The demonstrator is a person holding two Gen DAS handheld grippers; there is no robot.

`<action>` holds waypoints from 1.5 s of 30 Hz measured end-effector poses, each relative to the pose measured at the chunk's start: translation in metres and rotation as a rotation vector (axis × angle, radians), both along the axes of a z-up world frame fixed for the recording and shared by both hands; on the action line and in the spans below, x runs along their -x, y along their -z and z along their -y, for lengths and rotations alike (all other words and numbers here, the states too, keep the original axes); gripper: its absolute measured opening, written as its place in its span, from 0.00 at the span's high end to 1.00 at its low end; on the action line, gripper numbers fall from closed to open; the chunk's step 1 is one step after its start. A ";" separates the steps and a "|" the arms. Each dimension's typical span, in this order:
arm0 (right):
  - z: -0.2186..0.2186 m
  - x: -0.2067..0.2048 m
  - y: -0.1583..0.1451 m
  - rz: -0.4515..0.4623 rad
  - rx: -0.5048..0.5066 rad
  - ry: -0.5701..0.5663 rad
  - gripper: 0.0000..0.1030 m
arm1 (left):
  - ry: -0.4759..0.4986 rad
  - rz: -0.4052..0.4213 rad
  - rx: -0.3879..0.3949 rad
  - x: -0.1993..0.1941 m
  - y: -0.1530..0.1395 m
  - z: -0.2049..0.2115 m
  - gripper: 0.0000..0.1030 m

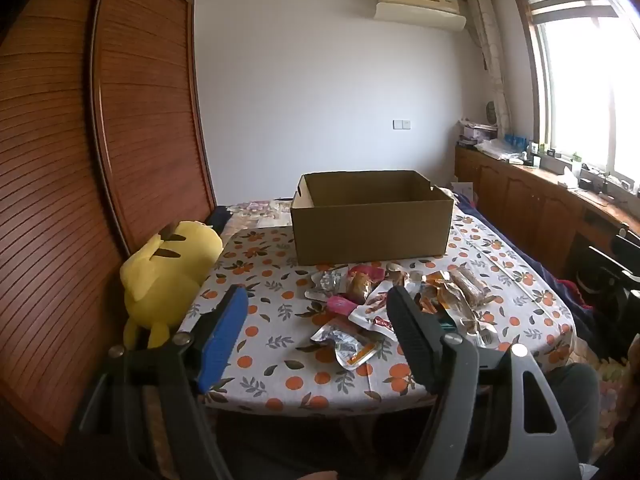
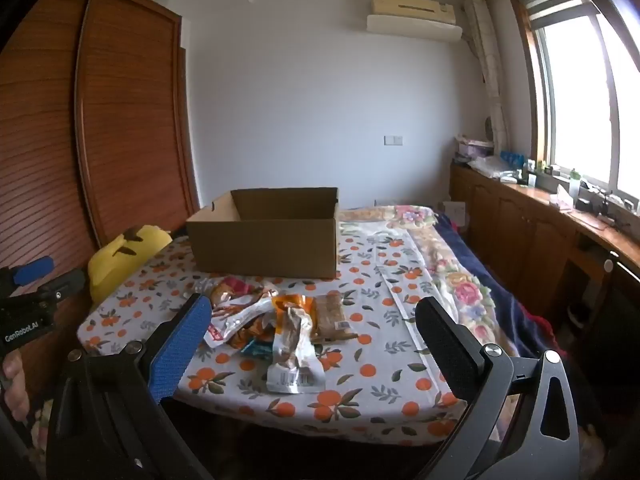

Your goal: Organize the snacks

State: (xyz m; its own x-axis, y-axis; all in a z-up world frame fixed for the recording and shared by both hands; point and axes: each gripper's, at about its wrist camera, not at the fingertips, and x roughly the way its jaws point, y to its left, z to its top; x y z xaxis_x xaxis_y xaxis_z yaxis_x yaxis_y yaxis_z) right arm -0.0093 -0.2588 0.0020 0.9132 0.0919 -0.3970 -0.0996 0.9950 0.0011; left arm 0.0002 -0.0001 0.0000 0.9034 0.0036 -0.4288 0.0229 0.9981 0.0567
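The left gripper (image 1: 316,300) hangs above the near edge of a table (image 1: 280,360) covered in an orange-print cloth, its jaws spread wide and holding nothing, one finger faced with a blue pad (image 1: 224,336), the other black. Just ahead of the claw, partly behind its black finger, lies a loose heap of snack packets (image 1: 384,300) in silver, orange and pink wrappers, the nearest a silver pouch (image 1: 344,344) between the two fingers. Beyond the heap stands an open cardboard box (image 1: 370,226), top flaps gone from sight. To the claw's left, a yellow plush toy (image 1: 164,276) leans against a slatted wooden wardrobe (image 1: 80,160).
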 end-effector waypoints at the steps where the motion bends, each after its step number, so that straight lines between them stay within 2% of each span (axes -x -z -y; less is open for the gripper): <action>1: 0.000 0.000 0.000 -0.007 0.011 0.003 0.00 | 0.000 0.003 -0.003 0.000 0.000 0.000 0.29; 45: -0.003 0.001 0.000 0.002 0.005 0.000 0.00 | -0.001 0.016 -0.004 0.002 -0.005 0.001 0.29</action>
